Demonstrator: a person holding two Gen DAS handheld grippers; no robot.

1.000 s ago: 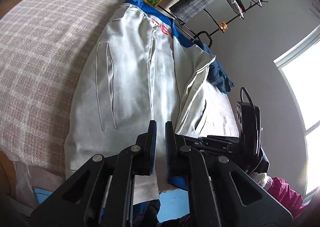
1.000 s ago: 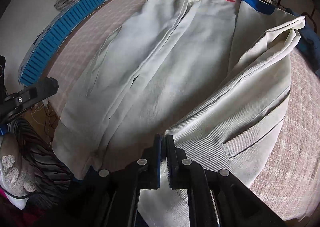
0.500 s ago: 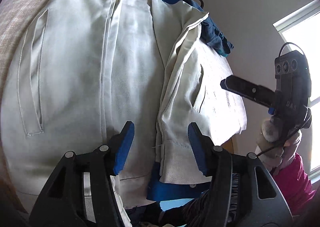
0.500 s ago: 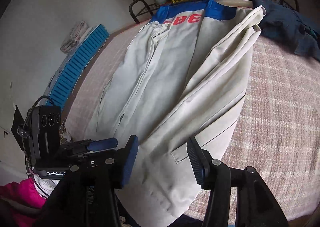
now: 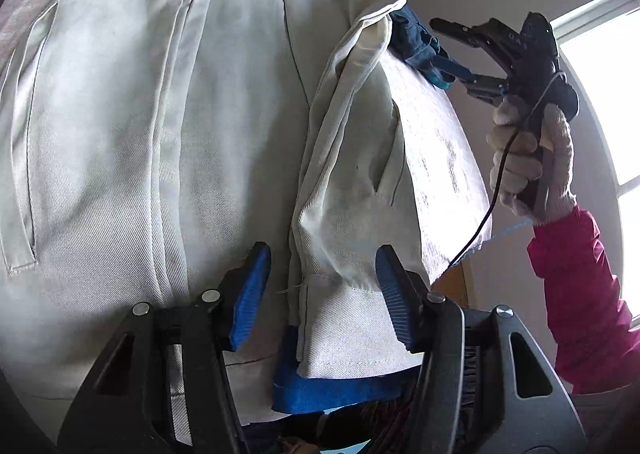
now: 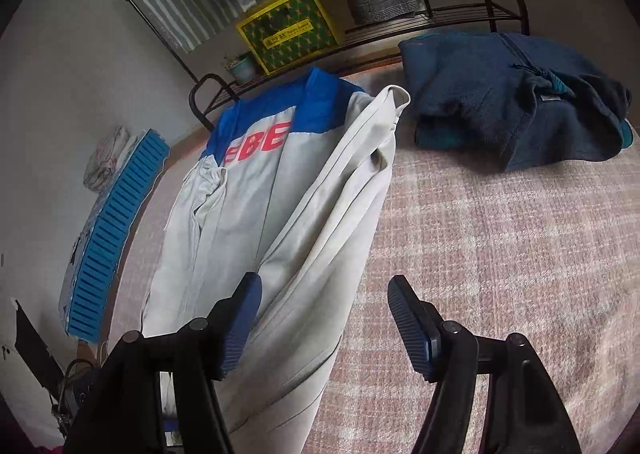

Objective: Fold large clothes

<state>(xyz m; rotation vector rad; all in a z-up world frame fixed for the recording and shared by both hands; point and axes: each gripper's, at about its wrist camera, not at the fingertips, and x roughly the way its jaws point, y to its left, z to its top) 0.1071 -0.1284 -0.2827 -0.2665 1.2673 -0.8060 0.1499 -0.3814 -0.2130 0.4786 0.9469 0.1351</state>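
Grey jacket (image 6: 280, 221) lies flat on the plaid bed (image 6: 500, 254), right panel folded inward. Left tongs (image 5: 320, 286) gape over the hem, holding nothing; right tongs (image 6: 324, 318) also open, empty. Pinch both fabric layers near the hem, lift evenly to avoid creases.

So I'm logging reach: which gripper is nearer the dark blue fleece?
Right. The right gripper hovers open beside the dark blue fleece; the left gripper sits open over the grey jacket hem, farther away.
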